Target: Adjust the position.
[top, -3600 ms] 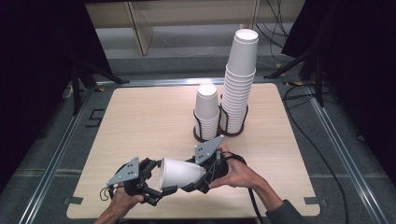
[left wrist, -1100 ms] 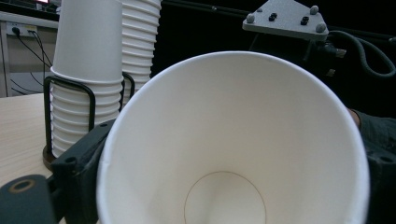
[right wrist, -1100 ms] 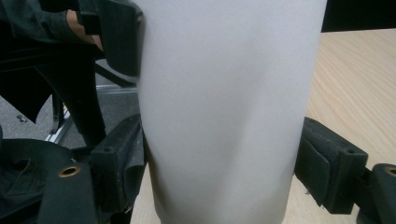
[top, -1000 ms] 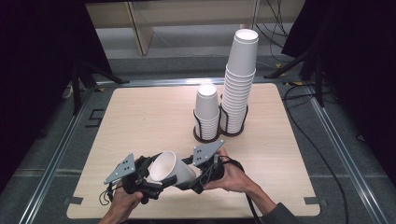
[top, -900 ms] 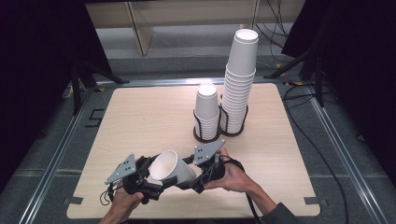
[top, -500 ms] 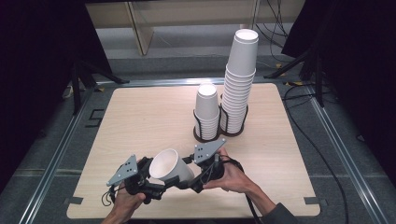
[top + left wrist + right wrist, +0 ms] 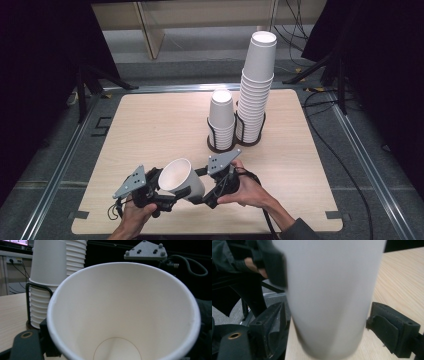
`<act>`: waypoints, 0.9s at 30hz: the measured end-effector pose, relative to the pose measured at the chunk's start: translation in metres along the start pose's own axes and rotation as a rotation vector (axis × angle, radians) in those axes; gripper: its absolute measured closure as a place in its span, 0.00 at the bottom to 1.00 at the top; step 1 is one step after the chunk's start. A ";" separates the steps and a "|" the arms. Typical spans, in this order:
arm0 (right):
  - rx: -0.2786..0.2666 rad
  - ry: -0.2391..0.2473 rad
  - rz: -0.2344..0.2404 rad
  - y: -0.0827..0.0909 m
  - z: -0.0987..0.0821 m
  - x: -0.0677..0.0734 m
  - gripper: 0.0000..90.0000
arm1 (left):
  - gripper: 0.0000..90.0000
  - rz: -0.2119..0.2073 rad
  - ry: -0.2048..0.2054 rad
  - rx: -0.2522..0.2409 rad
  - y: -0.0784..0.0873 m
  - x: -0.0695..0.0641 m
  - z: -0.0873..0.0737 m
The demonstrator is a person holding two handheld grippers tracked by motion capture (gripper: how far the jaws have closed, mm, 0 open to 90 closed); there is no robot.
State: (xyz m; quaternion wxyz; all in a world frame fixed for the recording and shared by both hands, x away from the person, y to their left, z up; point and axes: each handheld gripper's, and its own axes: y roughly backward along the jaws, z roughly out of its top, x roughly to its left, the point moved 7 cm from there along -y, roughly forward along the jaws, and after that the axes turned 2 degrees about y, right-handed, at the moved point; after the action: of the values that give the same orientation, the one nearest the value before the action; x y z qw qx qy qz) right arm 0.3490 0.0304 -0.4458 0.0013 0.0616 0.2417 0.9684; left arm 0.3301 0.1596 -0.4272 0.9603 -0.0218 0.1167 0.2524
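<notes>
1. The left gripper (image 7: pixel 167 197) has just been closing its fingers, which now stand narrow and pinch the rim wall of the white paper cup (image 7: pixel 181 178); in the left gripper view one black finger (image 7: pixel 48 340) sits against the outside of the cup (image 7: pixel 125 312), just under the lip.
2. The right gripper (image 7: pixel 212 192) has its fingers (image 7: pixel 270 327) on either side of the cup's lower body (image 7: pixel 329 297), a small gap showing on each side, so they are not pressing on it.
3. The cup is lifted just above the near edge of the pale wooden desk (image 7: pixel 155 125), between the two hands and tilted, its mouth turned up toward the left.
4. Farther back stand a short stack of white paper cups (image 7: pixel 221 117) and a tall stack of white paper cups (image 7: pixel 256 85), side by side in black wire holders.
</notes>
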 end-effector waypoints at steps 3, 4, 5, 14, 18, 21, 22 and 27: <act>0.006 -0.007 -0.021 0.005 -0.009 -0.006 0.17 | 0.19 0.038 -0.007 0.012 0.002 0.006 0.000; 0.017 -0.032 -0.025 0.007 -0.012 -0.005 0.17 | 0.19 0.054 -0.008 0.015 0.003 0.009 0.000; 0.029 -0.037 -0.044 0.010 -0.015 -0.006 0.18 | 0.19 0.065 -0.016 0.023 0.004 0.011 -0.001; 0.086 -0.064 -0.178 0.029 -0.038 -0.022 0.20 | 0.19 0.221 -0.077 0.056 0.008 0.042 0.001; 0.103 -0.067 -0.220 0.035 -0.044 -0.027 0.21 | 0.19 0.281 -0.103 0.074 0.009 0.055 0.003; 0.125 -0.079 -0.248 0.039 -0.048 -0.029 0.22 | 0.19 0.312 -0.113 0.087 0.008 0.064 0.003; 0.138 -0.080 -0.259 0.040 -0.050 -0.030 0.22 | 0.19 0.325 -0.116 0.094 0.007 0.069 0.003; 0.174 -0.093 -0.299 0.044 -0.060 -0.032 0.21 | 0.19 0.367 -0.133 0.105 0.004 0.083 0.003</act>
State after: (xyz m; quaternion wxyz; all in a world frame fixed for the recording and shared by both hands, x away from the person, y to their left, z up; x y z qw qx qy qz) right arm 0.3742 -0.0379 -0.4816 0.1512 0.0697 0.3309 0.9288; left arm 0.3996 0.2031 -0.4434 0.9036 0.0668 0.0682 0.4177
